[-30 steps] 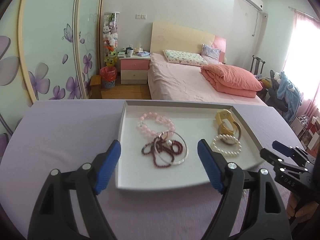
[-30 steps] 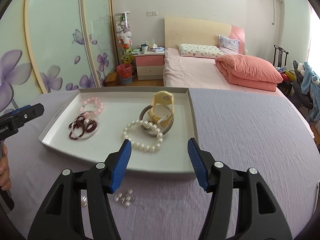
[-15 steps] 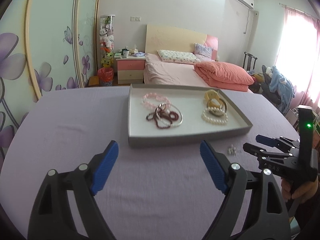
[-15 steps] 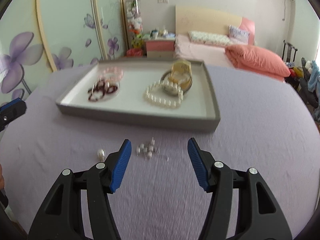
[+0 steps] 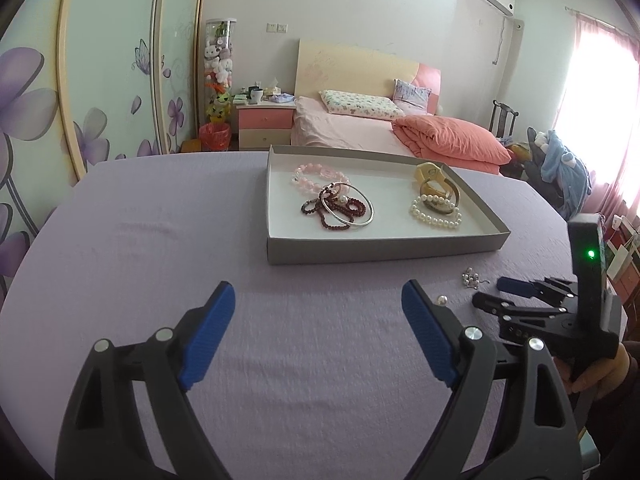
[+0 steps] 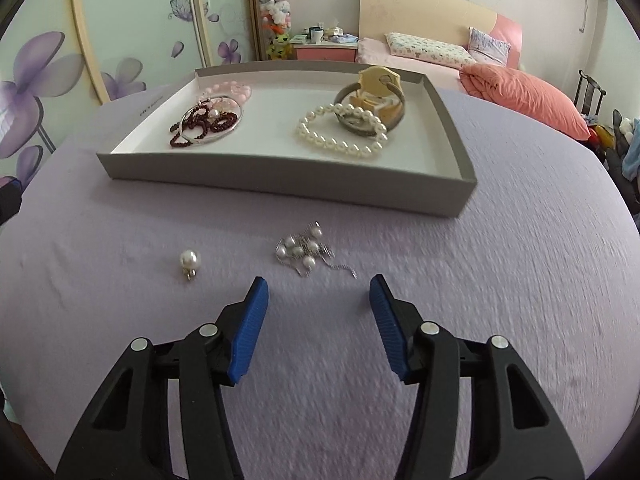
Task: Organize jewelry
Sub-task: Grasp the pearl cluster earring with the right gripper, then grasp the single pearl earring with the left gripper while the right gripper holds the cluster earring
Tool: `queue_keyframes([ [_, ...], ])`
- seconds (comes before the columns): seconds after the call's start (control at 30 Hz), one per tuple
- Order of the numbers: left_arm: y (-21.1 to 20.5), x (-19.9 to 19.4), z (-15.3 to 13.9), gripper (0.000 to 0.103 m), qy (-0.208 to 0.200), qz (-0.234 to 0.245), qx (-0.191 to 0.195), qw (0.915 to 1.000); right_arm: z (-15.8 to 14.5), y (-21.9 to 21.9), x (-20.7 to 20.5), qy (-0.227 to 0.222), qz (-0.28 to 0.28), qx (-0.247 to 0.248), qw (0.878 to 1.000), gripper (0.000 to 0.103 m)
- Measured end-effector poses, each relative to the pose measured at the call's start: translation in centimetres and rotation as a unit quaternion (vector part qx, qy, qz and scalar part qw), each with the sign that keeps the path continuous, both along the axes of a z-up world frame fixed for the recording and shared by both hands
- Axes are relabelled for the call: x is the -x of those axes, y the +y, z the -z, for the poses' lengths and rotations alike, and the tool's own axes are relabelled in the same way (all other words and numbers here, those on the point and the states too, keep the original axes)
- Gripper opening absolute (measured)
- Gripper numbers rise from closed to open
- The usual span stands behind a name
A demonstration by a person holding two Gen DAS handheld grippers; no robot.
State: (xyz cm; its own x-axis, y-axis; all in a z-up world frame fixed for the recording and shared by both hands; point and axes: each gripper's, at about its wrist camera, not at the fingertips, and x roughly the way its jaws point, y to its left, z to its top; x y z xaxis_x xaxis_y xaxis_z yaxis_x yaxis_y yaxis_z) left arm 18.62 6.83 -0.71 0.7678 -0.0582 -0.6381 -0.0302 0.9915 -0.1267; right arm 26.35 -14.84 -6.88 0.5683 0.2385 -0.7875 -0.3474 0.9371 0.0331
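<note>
A grey tray (image 5: 384, 248) (image 6: 280, 180) on the purple cloth holds a pink bead bracelet (image 5: 316, 170), dark red beads with a silver bangle (image 6: 208, 122), a pearl bracelet (image 6: 340, 140) and a yellow watch (image 6: 376, 88). In front of the tray lie a small pearl cluster on a chain (image 6: 304, 250) (image 5: 472, 278) and a single pearl earring (image 6: 189, 259) (image 5: 441, 300). My right gripper (image 6: 319, 280) (image 5: 492, 292) hangs low just short of the cluster; its jaws are closing with nothing between them. My left gripper (image 5: 318, 292) stands wide open over bare cloth.
The purple cloth (image 5: 160, 240) covers a round table whose edge curves off at left and right. A person's hand (image 5: 596, 372) holds the right gripper's handle. Beyond the table are a bed (image 5: 360, 132), a nightstand (image 5: 264, 126) and a flowered wardrobe.
Both grippers drew back from above the tray to the cloth in front of it. The right one sank toward the pearl cluster and its jaws narrowed. The left jaws widened slightly.
</note>
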Motion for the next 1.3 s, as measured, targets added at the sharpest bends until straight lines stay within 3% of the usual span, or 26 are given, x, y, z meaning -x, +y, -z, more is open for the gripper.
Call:
queue_keyframes([
  [0.47,0.1,-0.4,0.6,0.085,0.010,0.000,0.006,0.9999,-0.2,1.0,-1.6,-0.008,-0.006,-0.003,1.000,0.042],
  [0.53,0.1,-0.4,0.8,0.085,0.011,0.001,0.009,0.9999,-0.3,1.1,-1.5,-0.010,-0.014,-0.003,1.000,0.024],
  [0.6,-0.3,-0.2,0.9,0.085,0.012,0.002,0.008,0.9999,-0.4,1.3,-1.5,-0.007,-0.019,-0.003,1.000,0.013],
  [0.8,-1.0,-0.4,1.2,0.085,0.018,0.012,0.006,0.9997,-0.5,0.8,-1.5,0.007,-0.008,-0.011,1.000,0.011],
  [0.93,-2.0,-0.5,1.4,0.085,0.021,0.023,0.004,0.9995,-1.2,-1.3,-1.5,0.019,0.013,-0.044,0.999,0.010],
  [1.13,-4.0,-1.3,2.3,0.085,0.034,0.047,-0.002,0.9983,-5.0,-4.8,-1.4,-0.013,0.041,-0.107,0.993,0.010],
  [1.3,-6.1,-1.9,3.3,0.085,0.046,0.069,-0.012,0.9965,-7.9,-6.1,-1.1,-0.047,0.045,-0.128,0.990,0.010],
])
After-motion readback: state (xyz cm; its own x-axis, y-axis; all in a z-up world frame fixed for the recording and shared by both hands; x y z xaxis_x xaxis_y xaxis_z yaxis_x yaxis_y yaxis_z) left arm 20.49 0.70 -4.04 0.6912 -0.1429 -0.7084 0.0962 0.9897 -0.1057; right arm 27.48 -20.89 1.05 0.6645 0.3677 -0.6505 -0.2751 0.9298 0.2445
